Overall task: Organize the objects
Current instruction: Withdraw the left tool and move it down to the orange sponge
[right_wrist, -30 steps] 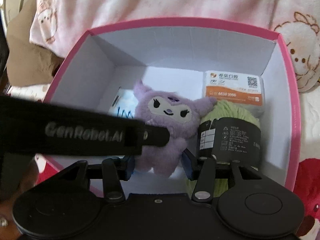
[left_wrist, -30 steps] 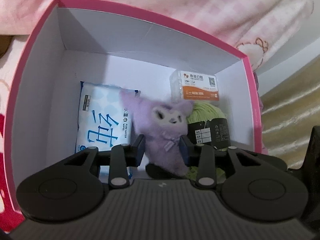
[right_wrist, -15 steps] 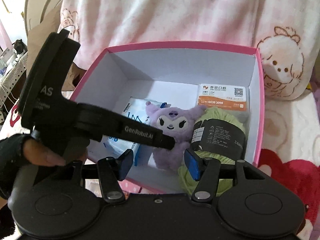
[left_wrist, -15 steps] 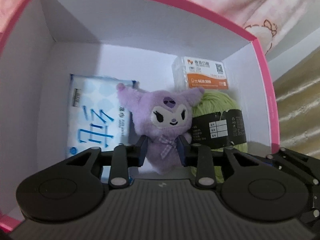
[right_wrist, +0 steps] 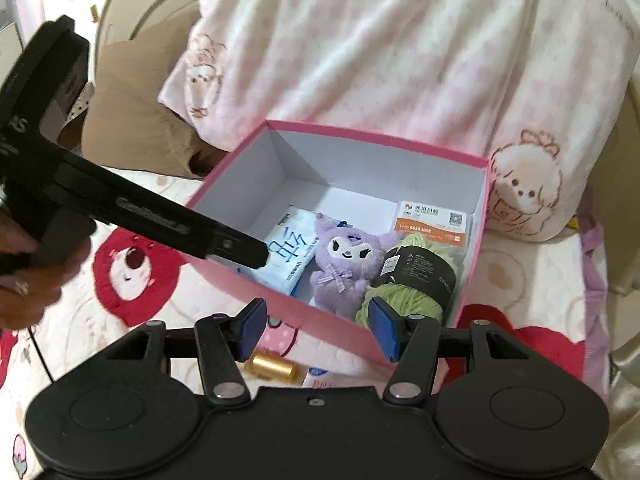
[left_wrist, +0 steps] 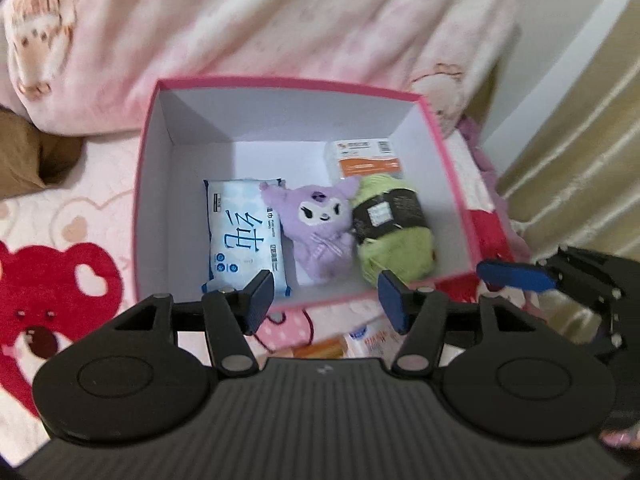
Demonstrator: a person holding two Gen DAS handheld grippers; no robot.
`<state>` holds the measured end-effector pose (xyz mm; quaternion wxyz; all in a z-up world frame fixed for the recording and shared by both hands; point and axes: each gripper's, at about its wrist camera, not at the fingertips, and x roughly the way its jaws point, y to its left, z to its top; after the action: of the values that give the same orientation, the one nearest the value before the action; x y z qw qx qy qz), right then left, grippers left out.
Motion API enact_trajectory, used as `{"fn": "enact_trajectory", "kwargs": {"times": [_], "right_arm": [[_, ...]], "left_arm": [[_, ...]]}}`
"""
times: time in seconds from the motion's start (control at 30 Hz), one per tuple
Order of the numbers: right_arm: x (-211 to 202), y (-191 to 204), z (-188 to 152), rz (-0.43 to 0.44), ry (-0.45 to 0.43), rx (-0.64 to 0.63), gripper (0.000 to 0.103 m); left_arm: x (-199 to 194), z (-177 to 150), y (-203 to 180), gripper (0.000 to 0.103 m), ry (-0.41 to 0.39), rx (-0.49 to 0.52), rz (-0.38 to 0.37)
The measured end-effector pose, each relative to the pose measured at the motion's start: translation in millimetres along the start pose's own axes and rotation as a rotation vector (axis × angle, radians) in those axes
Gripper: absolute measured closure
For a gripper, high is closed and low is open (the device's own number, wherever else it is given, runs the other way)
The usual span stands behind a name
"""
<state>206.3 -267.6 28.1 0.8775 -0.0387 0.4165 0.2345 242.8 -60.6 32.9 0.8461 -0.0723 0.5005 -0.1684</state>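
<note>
Both grippers are hanging above the near edge of the pink-walled cardboard box with the white interior [left_wrist: 146, 184], at frame centre in both views. The left gripper [left_wrist: 325, 300] is showing its jaws spread wide with nothing between them; the right gripper [right_wrist: 316, 330] is likewise parted and empty.

Inside the box, four things are lying in a row across the floor. The purple plush doll with the white face and checked bow [left_wrist: 320, 220] is sitting in the middle, touching the lime-green yarn ball with the black paper band [left_wrist: 394, 236] on its right. The blue-and-white soft pack of wet wipes [left_wrist: 240, 234] is lying flat just beside it on the left. The white and orange rectangular packet [left_wrist: 366, 158] is resting at the back right, behind the yarn.

Judging from this, the doll looks placed and the next pick is pending. A small gold cylinder [right_wrist: 270, 366] and a printed white packet [left_wrist: 374, 338] are lying on the bedspread just outside the near wall, low in frame. Reaching for either, a gripper should be dropping clear of the box wall, since the near rim is standing right beside them.

The left tool's black body is crossing the left of the right wrist view, so the two tools could be colliding. A pink checked blanket [right_wrist: 400, 48] is bunching behind the box.
</note>
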Motion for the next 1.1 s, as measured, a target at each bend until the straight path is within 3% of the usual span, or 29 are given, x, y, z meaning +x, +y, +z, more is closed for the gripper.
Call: {"fn": "enact_trajectory", "kwargs": {"times": [0.27,0.5,0.83,1.0,1.1], "right_arm": [[-56.2,29.3,-5.7,0.028,-0.028,-0.036,0.04],[-77.1,56.5,-24.9,0.04,-0.028,-0.074,0.039],[-88.5,77.2,-57.1,0.058,-0.019,-0.127,0.034],[-69.6,73.0,-79.6,0.076,0.001,-0.11,0.034],[-54.8,68.7,-92.4,0.07,0.033,-0.072,0.034]], "left_arm": [[-63.6,-22.5,-25.6,0.04,-0.006,0.06,-0.006],[-88.4,-52.9,-43.7,0.037,0.012,0.128,0.003],[-88.7,-92.0,-55.7,0.034,0.019,0.167,-0.001],[-64.0,-110.9,-52.9,0.034,0.012,0.172,-0.015],[-44.2,-124.2,-53.7,0.034,0.019,0.214,0.022]]}}
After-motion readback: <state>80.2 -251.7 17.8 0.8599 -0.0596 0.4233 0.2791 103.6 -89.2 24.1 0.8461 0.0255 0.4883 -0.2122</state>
